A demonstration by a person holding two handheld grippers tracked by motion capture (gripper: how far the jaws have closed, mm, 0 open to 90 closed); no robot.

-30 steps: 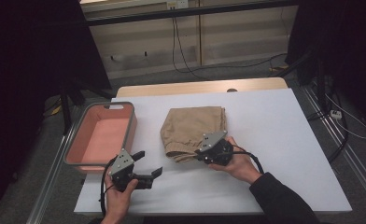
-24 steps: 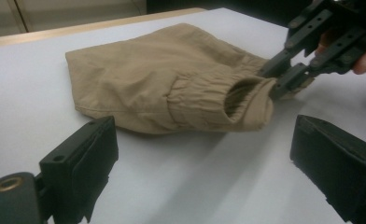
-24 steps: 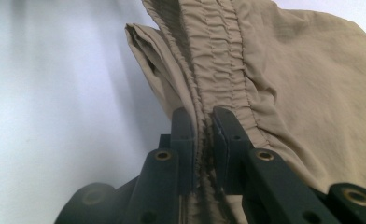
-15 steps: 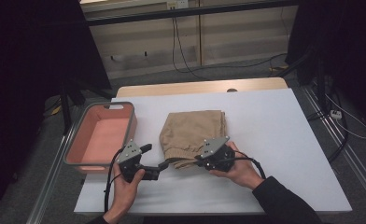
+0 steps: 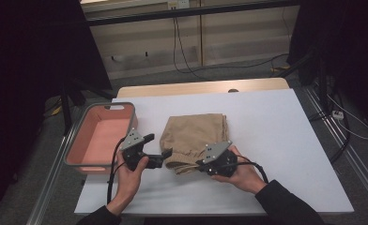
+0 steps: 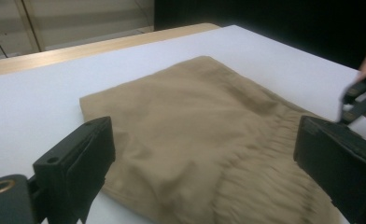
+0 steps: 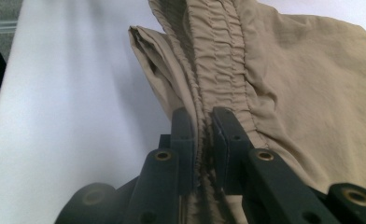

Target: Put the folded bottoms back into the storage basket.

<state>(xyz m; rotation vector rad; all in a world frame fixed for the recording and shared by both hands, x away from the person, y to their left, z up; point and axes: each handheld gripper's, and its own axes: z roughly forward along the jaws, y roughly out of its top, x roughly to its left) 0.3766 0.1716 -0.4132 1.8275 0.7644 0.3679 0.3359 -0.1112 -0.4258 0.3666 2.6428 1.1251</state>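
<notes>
Two grippers work at the near edge of the white table [image 5: 285, 140], each in a hand coming in from the bottom of the high view. The right gripper [image 5: 204, 162] is clamped tight on the gathered elastic waistband [image 7: 218, 56] of a folded pair of tan shorts [image 5: 195, 137]; in the right gripper view its jaws stand almost together with the ruffled seam pinched between them. The left gripper [image 5: 159, 147] is spread wide, with nothing between its pads. In the left gripper view its two black jaws frame the near part of the shorts from either side; the cloth lies beyond them, and whether a jaw tip touches it cannot be told. In the high view the lower jaw tip sits just beside the shorts' near left corner.

The shorts lie flat near the middle of the table, the waistband end toward the person and the folded legs pointing away. To the left, a grey-rimmed bin with a salmon-pink inside [image 5: 78, 146] sits at the table's left edge, close beside the left gripper and apart from the shorts.

Right of the shorts and beyond them the white surface is bare, with plenty of room. At the far side a strip of light wood [image 5: 201, 87] borders the table. Past it, cables [image 5: 184, 51] run over the floor and up the pale wall.
</notes>
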